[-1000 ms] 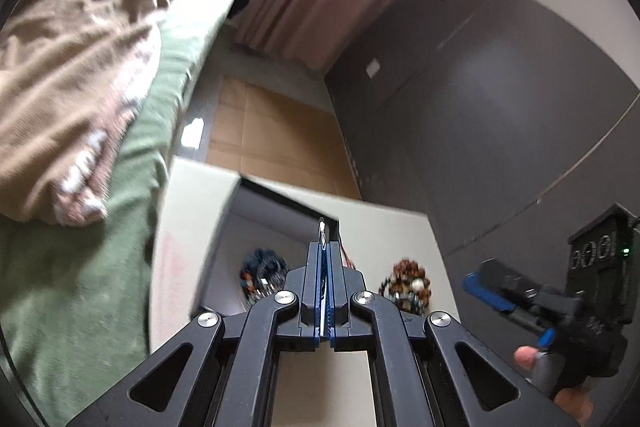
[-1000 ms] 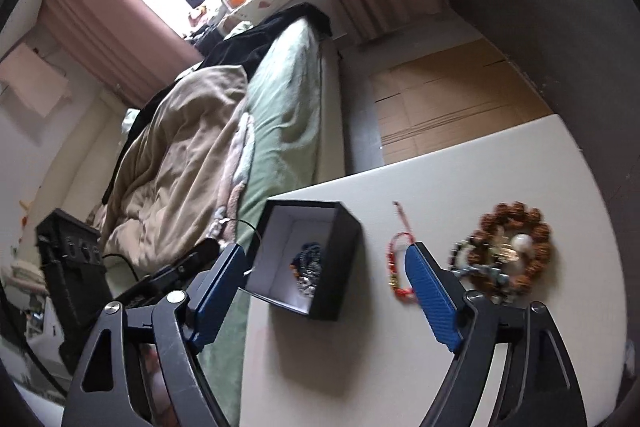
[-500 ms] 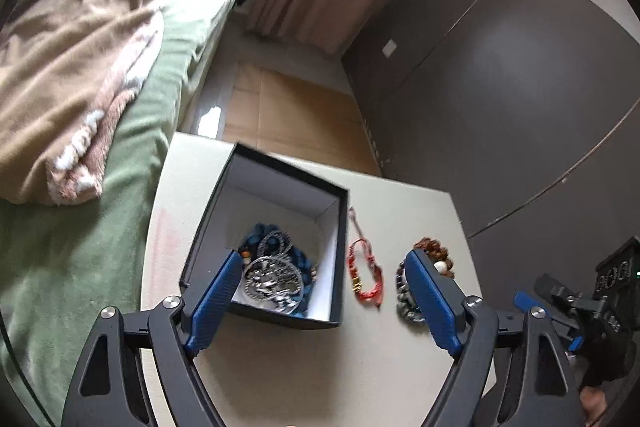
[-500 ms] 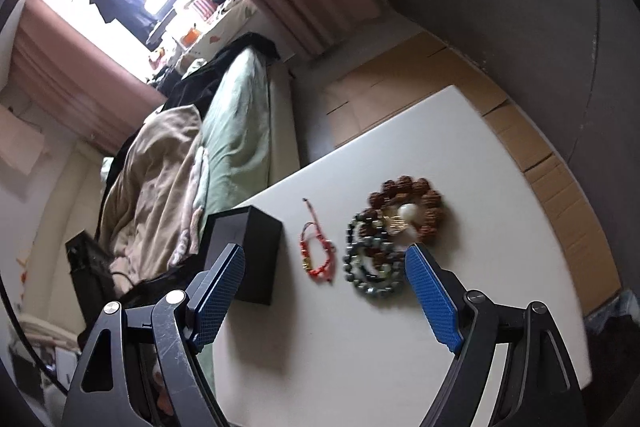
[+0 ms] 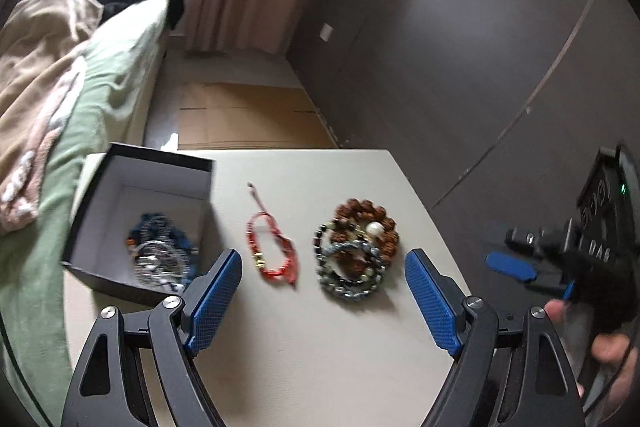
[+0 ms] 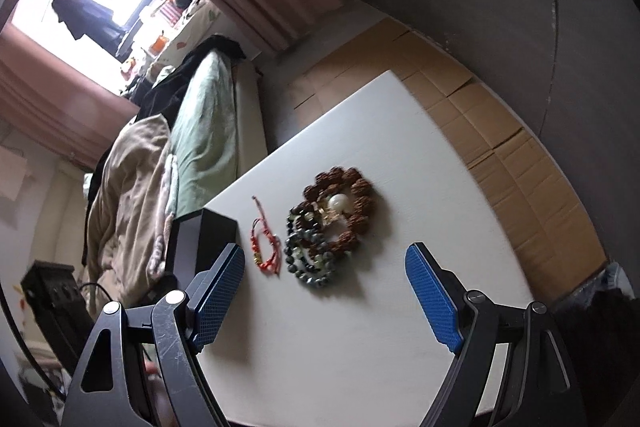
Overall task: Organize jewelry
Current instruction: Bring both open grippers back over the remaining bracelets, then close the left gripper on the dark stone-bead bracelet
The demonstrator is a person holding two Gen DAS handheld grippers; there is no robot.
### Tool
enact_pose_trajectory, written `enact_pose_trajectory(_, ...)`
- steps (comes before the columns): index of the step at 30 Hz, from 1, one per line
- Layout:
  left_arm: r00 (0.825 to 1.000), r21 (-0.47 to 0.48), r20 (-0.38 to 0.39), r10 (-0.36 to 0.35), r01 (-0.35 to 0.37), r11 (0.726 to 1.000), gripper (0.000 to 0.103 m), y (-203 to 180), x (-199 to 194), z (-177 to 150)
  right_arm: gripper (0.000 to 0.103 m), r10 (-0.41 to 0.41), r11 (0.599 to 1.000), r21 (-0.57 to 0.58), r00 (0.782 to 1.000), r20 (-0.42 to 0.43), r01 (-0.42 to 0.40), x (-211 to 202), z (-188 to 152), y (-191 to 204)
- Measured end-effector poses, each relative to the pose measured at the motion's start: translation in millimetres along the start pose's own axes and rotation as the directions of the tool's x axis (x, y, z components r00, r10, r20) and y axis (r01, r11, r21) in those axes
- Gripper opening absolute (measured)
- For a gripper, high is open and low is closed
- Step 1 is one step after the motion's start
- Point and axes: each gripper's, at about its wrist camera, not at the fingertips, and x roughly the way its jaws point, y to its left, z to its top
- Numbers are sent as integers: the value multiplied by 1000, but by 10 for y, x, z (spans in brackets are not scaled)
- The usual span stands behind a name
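Observation:
A black jewelry box [image 5: 100, 187] with a white lining stands open at the left of the white table [image 5: 304, 343]; blue beads and a silver piece [image 5: 158, 259] lie in it. A red cord bracelet [image 5: 272, 251] lies beside the box. A pile of brown and dark bead bracelets [image 5: 356, 251] lies to its right. My left gripper [image 5: 324, 299] is open and empty, above the table in front of the bracelets. My right gripper [image 6: 324, 291] is open and empty, over the bead pile [image 6: 332, 223] and red bracelet [image 6: 266, 247]; it also shows in the left wrist view [image 5: 516, 267].
A bed with a green sheet [image 5: 80, 131] and a beige blanket [image 5: 32, 59] runs along the table's left side. Flattened cardboard [image 5: 248, 119] covers the floor behind the table. A dark wall [image 5: 460, 39] stands at the right. The box's black side [image 6: 204, 247] shows in the right wrist view.
My left gripper opened, released a silver piece into the box, and drew back and to the right toward the bracelets. My right gripper swung from the box toward the bead pile.

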Motion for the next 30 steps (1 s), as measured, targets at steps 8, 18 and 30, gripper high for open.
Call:
enact_pose_trajectory(8,997,38,-79,15,-12,999,71,-308,451,-45,83,-100,994,-33,995,21,101,-180,135,-124)
enact_pose_trajectory(18,984,64,-139,114,-106,992,60,-530,892,-243,83,-100,994,-40,995,-2,99,-248,218,-276)
enact_pose_trajectory(30,972,134,-166,164,-143,981,17,-570,1047,-450,83,-132,991,-2,991,-15,132,-225,259,-430)
